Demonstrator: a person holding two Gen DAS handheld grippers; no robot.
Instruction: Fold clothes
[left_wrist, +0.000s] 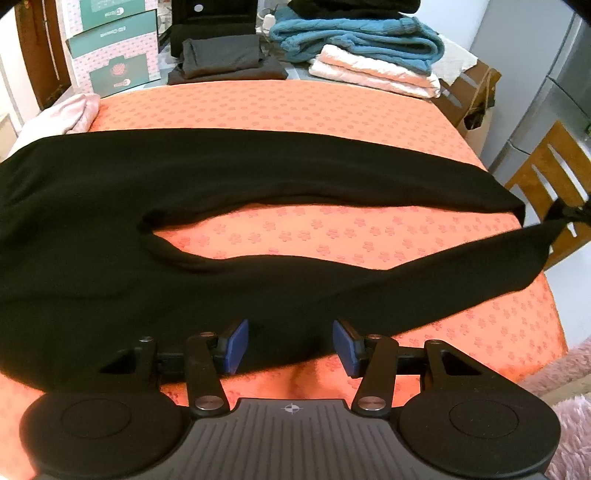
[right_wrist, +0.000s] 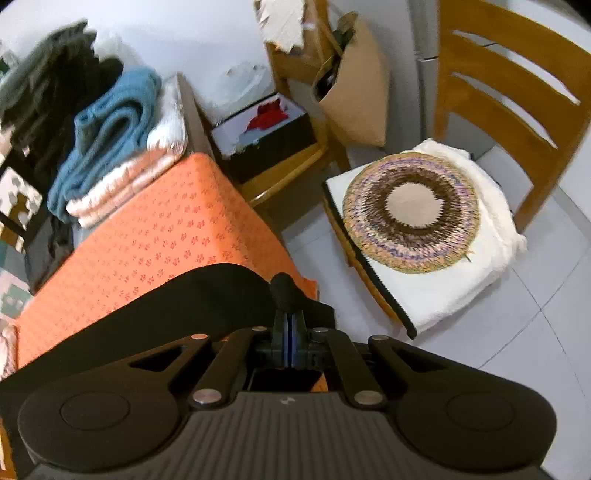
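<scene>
A pair of black trousers (left_wrist: 258, 173) lies across the orange flowered tablecloth (left_wrist: 277, 107), legs stretching to the right. My left gripper (left_wrist: 290, 345) is open over the near leg's front edge, its blue pads (left_wrist: 236, 345) set wide apart with cloth beneath them. At the table's right edge, my right gripper (left_wrist: 570, 214) pinches the near leg's hem and holds it stretched off the table. In the right wrist view my right gripper (right_wrist: 290, 332) is shut on that black hem (right_wrist: 284, 291), and the leg (right_wrist: 207, 295) trails back over the tablecloth (right_wrist: 166, 229).
At the table's back are folded stacks: a blue knit (left_wrist: 354, 37), pink cloth (left_wrist: 373, 72) and dark grey garments (left_wrist: 225, 59), with boxes (left_wrist: 114, 55) at the back left. A wooden chair (right_wrist: 517, 92) with a woven mat (right_wrist: 410, 206) stands to the right of the table.
</scene>
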